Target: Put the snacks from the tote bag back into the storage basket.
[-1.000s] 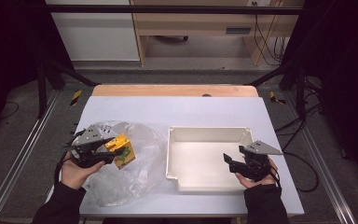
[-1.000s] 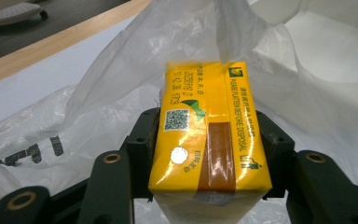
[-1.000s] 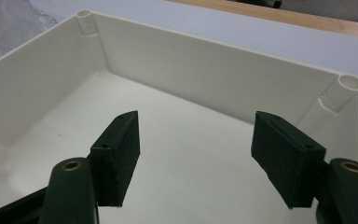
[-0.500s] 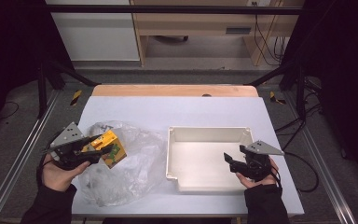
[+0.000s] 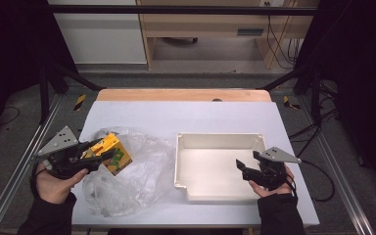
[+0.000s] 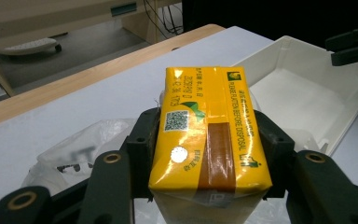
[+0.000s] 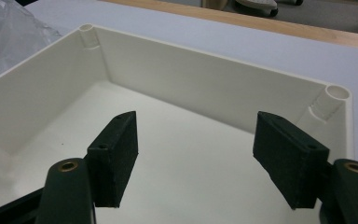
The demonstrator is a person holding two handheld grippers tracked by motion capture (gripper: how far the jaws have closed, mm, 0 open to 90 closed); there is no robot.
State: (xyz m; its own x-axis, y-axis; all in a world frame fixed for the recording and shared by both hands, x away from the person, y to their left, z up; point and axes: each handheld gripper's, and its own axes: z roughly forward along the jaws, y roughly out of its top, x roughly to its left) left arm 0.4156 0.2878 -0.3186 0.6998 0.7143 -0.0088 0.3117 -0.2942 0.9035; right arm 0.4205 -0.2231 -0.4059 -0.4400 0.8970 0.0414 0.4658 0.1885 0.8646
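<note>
A yellow drink carton (image 5: 111, 153) (image 6: 209, 135) with green print is clamped between the jaws of my left gripper (image 5: 98, 155) (image 6: 205, 154), held above a crumpled clear plastic bag (image 5: 132, 178) at the table's left. A white rectangular tray (image 5: 215, 142) sits right of centre with nothing in it. My right gripper (image 5: 240, 169) (image 7: 196, 156) hovers open over the tray's near right part, with only the tray floor (image 7: 177, 154) between its pads.
The plastic bag (image 6: 74, 144) spreads across the near left of the grey-white table (image 5: 186, 115). A wooden strip (image 5: 183, 94) runs along the far edge. Metal frame rails (image 5: 19, 166) flank both sides of the table.
My left gripper has drawn back to the left with the yellow carton, lifting it off the bag. The right gripper has stayed over the tray.
</note>
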